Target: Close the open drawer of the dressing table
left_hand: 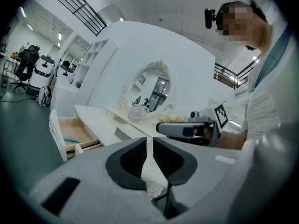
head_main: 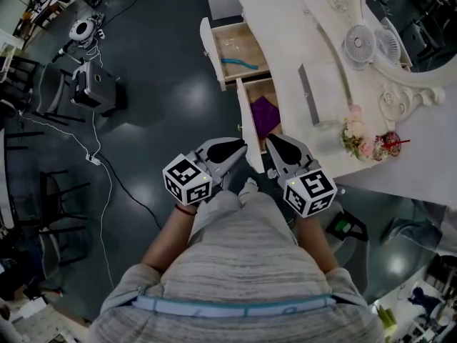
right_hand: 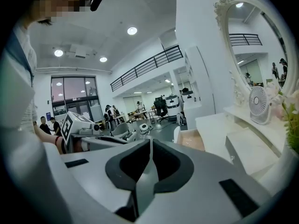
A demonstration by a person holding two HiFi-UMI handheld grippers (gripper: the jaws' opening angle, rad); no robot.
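The white dressing table (head_main: pixel 285 34) stands at the upper right of the head view with two drawers pulled out. The far drawer (head_main: pixel 239 52) holds a teal item. The near drawer (head_main: pixel 260 113) holds a purple cloth (head_main: pixel 265 114). My left gripper (head_main: pixel 241 147) hovers just short of the near drawer's white front, shut and empty. My right gripper (head_main: pixel 270 141) is beside it at the drawer's near end, also shut and empty. In the left gripper view the left gripper (left_hand: pixel 149 141) points past the far drawer (left_hand: pixel 74 134). The right gripper (right_hand: pixel 150 143) faces an open drawer (right_hand: pixel 189 139).
On the tabletop are a small fan (head_main: pixel 359 43), an oval mirror (head_main: pixel 407 20), a grey box (head_main: pixel 310 95) and flowers (head_main: pixel 357 138). The dark floor to the left carries cables, a machine (head_main: pixel 96 84) and chairs (head_main: pixel 57 213). People stand in the room's far background.
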